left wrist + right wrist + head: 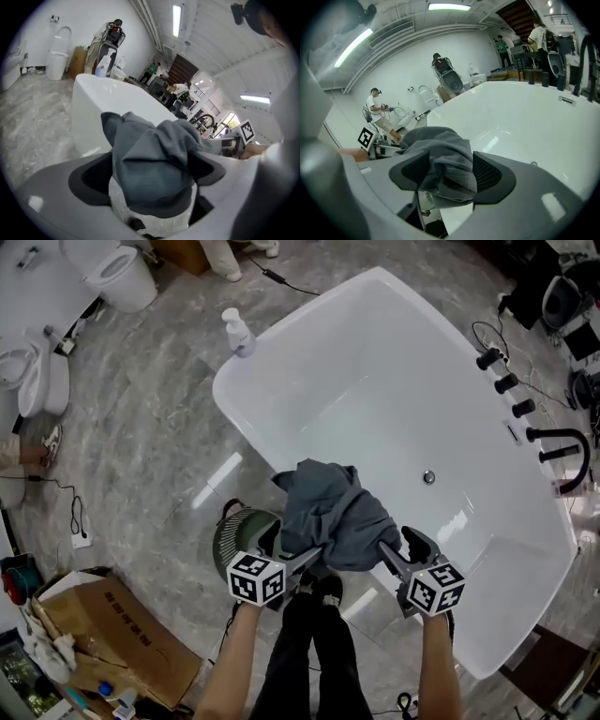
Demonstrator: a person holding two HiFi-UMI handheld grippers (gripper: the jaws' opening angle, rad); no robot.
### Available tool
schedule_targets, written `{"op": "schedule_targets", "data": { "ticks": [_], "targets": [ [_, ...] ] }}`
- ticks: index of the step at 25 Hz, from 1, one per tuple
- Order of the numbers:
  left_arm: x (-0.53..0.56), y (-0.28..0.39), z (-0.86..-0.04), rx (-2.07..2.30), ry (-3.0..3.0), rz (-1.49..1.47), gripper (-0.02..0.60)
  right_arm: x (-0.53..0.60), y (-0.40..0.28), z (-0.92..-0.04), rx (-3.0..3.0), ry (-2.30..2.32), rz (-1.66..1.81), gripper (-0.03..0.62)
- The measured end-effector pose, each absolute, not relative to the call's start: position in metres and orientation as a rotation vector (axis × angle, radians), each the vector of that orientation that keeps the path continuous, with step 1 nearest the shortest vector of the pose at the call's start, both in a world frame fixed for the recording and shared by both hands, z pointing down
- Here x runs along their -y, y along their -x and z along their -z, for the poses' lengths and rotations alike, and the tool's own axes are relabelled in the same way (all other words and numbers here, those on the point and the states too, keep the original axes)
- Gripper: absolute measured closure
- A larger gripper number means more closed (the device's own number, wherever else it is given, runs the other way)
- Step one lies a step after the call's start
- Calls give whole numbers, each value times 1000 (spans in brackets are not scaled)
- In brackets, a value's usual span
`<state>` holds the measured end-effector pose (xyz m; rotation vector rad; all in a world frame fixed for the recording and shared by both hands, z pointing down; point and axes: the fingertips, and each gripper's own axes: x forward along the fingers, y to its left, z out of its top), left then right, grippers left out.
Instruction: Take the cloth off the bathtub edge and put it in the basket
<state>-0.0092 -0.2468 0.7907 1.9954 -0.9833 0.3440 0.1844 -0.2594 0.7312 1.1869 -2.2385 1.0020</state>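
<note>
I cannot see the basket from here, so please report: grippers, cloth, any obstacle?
Both open: left gripper, right gripper, cloth between jaws. Cloth bunched over basket, by bathtub. No obstacle seen.

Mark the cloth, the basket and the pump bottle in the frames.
cloth (333, 507), head view, middle of the grey bundle.
basket (228, 538), head view, left part of its rim.
pump bottle (241, 336), head view, its white body.
</note>
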Motion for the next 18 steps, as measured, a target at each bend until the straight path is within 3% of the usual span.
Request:
{"op": "schedule_targets", "data": {
  "ticks": [9,18],
  "targets": [
    [253,4,-840,854,-1941,-250,9,261,-174,-765,2175,-1087,-1050,247],
    [267,-13,-844,677,-2044,-207,-23,268,-169,-780,2134,-1105,-1170,243]
  ]
}}
